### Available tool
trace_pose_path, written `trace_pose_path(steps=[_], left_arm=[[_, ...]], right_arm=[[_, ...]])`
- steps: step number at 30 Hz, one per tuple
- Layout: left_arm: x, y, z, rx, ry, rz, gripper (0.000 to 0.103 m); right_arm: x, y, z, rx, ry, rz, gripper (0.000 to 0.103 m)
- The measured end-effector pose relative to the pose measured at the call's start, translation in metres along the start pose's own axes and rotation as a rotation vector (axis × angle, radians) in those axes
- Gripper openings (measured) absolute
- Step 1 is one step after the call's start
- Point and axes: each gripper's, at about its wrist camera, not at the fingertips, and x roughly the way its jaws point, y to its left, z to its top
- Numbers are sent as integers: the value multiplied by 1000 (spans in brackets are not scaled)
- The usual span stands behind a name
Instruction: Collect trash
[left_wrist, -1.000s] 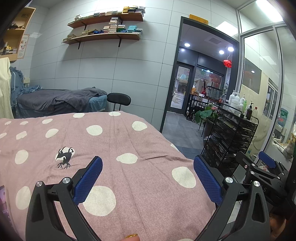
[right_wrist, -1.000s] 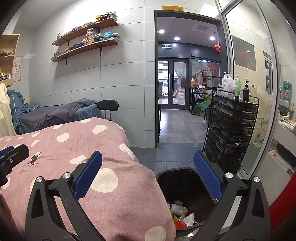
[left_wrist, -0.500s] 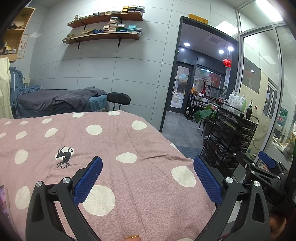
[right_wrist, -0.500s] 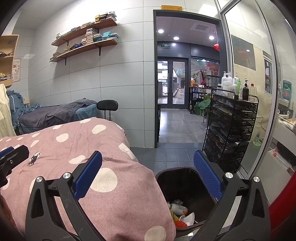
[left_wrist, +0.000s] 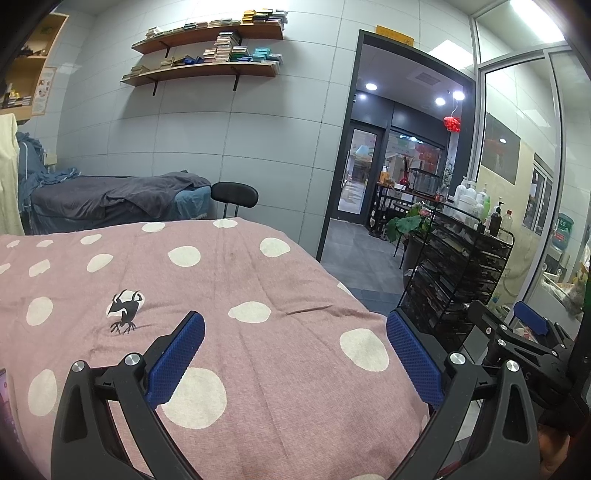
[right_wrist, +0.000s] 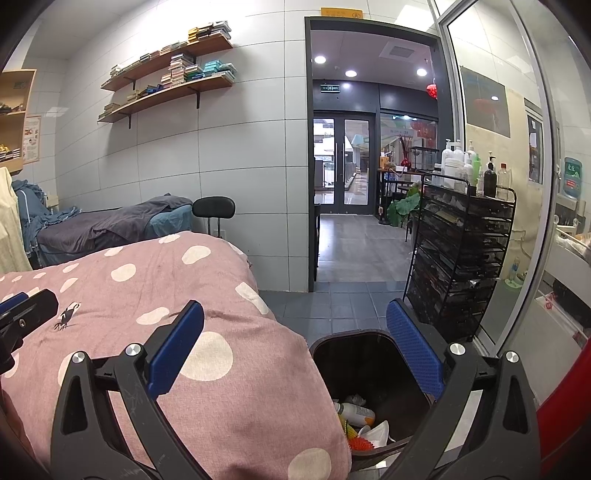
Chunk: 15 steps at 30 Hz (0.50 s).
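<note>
Below the right gripper (right_wrist: 294, 343), at about five o'clock in its view, stood the black trash bin (right_wrist: 369, 341), open-topped and just beside the corner of the bed, with a small bottle (right_wrist: 354, 409), a white cup-like piece (right_wrist: 376, 431) and a bit of red-orange ribbed litter (right_wrist: 360, 442) lying at its bottom. Its jaws stood wide apart with nothing between the blue pads (right_wrist: 177, 347). The left gripper (left_wrist: 294, 345) likewise gaped fully open and empty, held over the pink polka-dot quilt (left_wrist: 258, 295). No loose litter showed on the quilt in either view; the one dark mark at ten o'clock of the left view was a printed figure (left_wrist: 125, 312), not rubbish, and should not have been grabbed. Collection looked done or nearly so, and the sensible step was a search: sweep both cameras slowly over the quilt's far side and the tiled floor (right_wrist: 351, 258) toward twelve o'clock, keeping the jaws open so any find could be straddled at once. Anything picked up ought to have been carried over the bin's rim and released low, well clear of the quilt's overhang. A black wire rack (right_wrist: 461, 258) with bottles on top stood at two o'clock, near the bin, and called for care on any swing to the right.
</note>
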Motion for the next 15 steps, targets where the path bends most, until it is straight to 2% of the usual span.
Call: trace_pose_path(steps=[15], left_arm=[[0, 3, 0, 1, 5, -3, 97]], right_arm=[[0, 1, 0, 2, 1, -2, 97]])
